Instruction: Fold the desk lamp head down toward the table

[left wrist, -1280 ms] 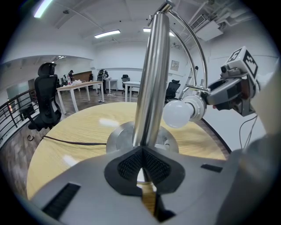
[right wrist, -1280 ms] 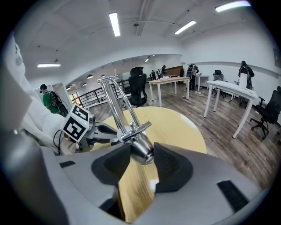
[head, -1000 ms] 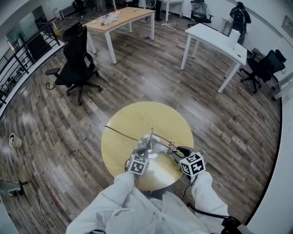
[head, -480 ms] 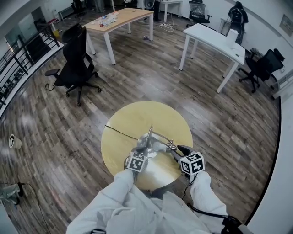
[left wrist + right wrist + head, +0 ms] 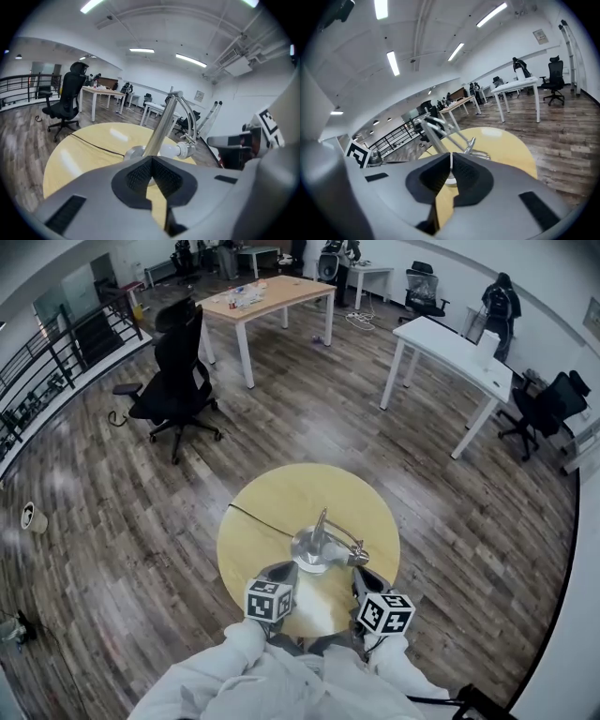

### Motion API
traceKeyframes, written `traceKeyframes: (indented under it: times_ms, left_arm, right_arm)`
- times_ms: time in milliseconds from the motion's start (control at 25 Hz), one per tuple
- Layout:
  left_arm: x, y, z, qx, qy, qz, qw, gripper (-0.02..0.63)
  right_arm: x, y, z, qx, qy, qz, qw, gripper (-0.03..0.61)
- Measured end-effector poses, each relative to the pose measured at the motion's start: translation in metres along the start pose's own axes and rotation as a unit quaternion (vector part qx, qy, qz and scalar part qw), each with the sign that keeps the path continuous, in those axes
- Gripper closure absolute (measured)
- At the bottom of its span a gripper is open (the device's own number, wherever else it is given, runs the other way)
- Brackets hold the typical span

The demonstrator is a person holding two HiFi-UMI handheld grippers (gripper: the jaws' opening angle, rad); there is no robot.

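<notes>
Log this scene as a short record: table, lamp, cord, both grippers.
table: round, yellow, on a wood floor
lamp: silver desk lamp, head bent down near its base
cord: black, lying across the table
left gripper: jaws together, empty, apart from the lamp
right gripper: jaws have just been closing, now together, nothing between them

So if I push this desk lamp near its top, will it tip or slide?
Likely tips: the desk lamp has a tall thin pole on a small round base. Pushed low, it may slide instead, since the round table looks glossy. Its cord could drag.
</notes>
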State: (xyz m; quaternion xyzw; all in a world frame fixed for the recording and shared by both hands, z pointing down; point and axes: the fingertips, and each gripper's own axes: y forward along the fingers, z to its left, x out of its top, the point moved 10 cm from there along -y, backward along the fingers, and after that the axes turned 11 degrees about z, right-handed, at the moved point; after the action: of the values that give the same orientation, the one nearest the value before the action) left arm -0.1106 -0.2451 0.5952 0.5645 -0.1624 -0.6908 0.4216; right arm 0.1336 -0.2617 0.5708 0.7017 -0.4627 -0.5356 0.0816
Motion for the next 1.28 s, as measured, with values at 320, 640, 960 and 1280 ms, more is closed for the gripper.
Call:
traceKeyframes:
  times_ms: [320, 640, 960, 1280]
  left_arm:
    - [-0.018, -0.008, -0.034, -0.010, 0.010, 0.009, 0.9999, 0.615]
    - [-0.018, -0.055, -0.056, -0.014, -0.011, -0.023, 0.9996, 0.615]
    - [-0.029, -0.090, -0.076, -0.028, -0.006, -0.056, 0.9981, 0.615]
    - [-0.092, -0.140, -0.092, -0.045, 0.048, -0.054, 0.9964, 0.615]
  right_arm:
    - [-0.010, 0.025, 0.040, 0.027, -0.055, 0.039, 0.997, 0.565]
    - [-0.007, -0.009, 0.038, 0.025, -0.056, 0.036, 0.997, 0.565]
    - [-0.038, -0.038, 0.059, 0.007, -0.045, 0.025, 0.999, 0.565]
    - [-0.106, -0.077, 0.107, -0.023, -0.054, 0.021, 0.998, 0.565]
